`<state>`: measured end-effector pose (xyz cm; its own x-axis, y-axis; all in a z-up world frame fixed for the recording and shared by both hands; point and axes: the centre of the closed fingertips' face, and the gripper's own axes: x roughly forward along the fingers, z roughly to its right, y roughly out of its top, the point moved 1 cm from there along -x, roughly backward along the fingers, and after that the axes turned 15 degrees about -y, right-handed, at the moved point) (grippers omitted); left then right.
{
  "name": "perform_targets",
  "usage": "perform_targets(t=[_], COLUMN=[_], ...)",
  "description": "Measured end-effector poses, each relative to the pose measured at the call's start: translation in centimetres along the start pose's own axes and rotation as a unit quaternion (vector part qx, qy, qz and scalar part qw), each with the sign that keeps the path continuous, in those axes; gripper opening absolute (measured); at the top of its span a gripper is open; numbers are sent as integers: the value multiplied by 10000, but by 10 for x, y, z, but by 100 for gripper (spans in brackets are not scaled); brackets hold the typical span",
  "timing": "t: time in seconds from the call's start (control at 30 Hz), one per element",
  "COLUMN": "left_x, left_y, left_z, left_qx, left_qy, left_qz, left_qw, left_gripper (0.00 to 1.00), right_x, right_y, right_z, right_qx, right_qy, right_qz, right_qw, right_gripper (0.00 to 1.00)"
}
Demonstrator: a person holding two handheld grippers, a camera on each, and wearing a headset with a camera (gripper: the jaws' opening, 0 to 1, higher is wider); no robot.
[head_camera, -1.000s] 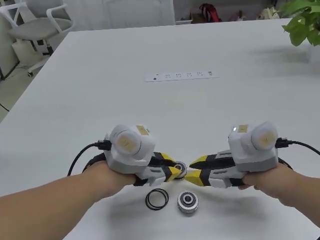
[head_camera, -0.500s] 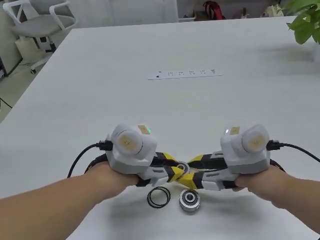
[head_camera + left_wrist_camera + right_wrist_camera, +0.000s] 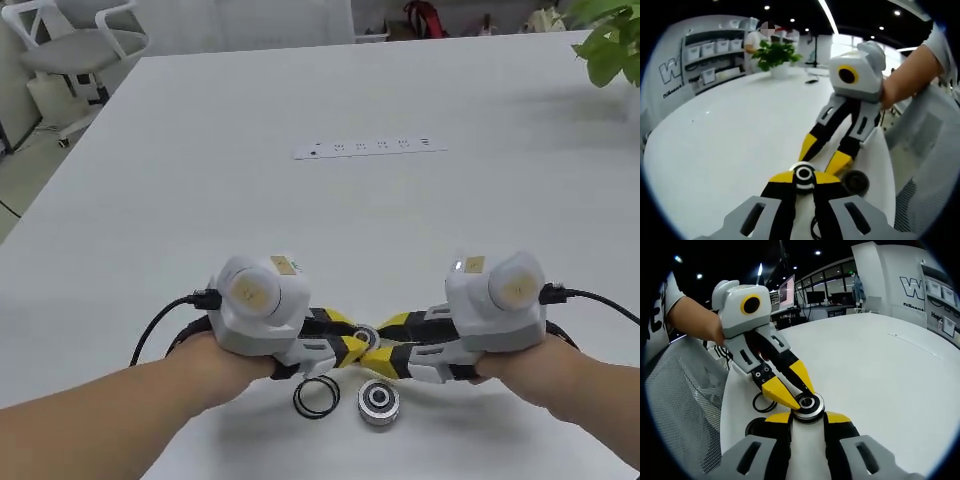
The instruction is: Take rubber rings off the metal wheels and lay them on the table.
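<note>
Two grippers (left [image 3: 350, 345], right [image 3: 380, 353]) clamp wheel [image 3: 362, 337]

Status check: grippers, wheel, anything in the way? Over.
Right gripper shut on metal wheel, held above table. Left gripper pinching its rim. Two rubber rings and second wheel lie on table underneath.

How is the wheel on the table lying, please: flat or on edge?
Flat: in the head view the wheel shows its round face and hub upward, beside the loose rings on the table.
</note>
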<state>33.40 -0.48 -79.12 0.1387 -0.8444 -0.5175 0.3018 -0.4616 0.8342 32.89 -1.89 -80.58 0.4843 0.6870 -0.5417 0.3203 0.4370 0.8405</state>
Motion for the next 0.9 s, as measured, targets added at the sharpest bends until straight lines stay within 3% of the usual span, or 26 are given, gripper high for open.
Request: perform_targets(t=[0.4,0.5,0.9], left_x=[0,0,0], left_y=[0,0,0], left_z=[0,1,1], left_qx=[-38,-33,59], left_qy=[14,15,39], left_qz=[15,11,-36], left_qw=[10000,10000,10000], left_gripper=[12,12,12], right_x=[-6,-7,-9], right_y=[-3,-5,-4], right_z=[1,3,11], right_qx=[-13,-42,388], right_qy=[54,32,-20], right_qz=[-37,-93,-180], right_qw=[10000,9999,9991], right_gripper=[14,8,0])
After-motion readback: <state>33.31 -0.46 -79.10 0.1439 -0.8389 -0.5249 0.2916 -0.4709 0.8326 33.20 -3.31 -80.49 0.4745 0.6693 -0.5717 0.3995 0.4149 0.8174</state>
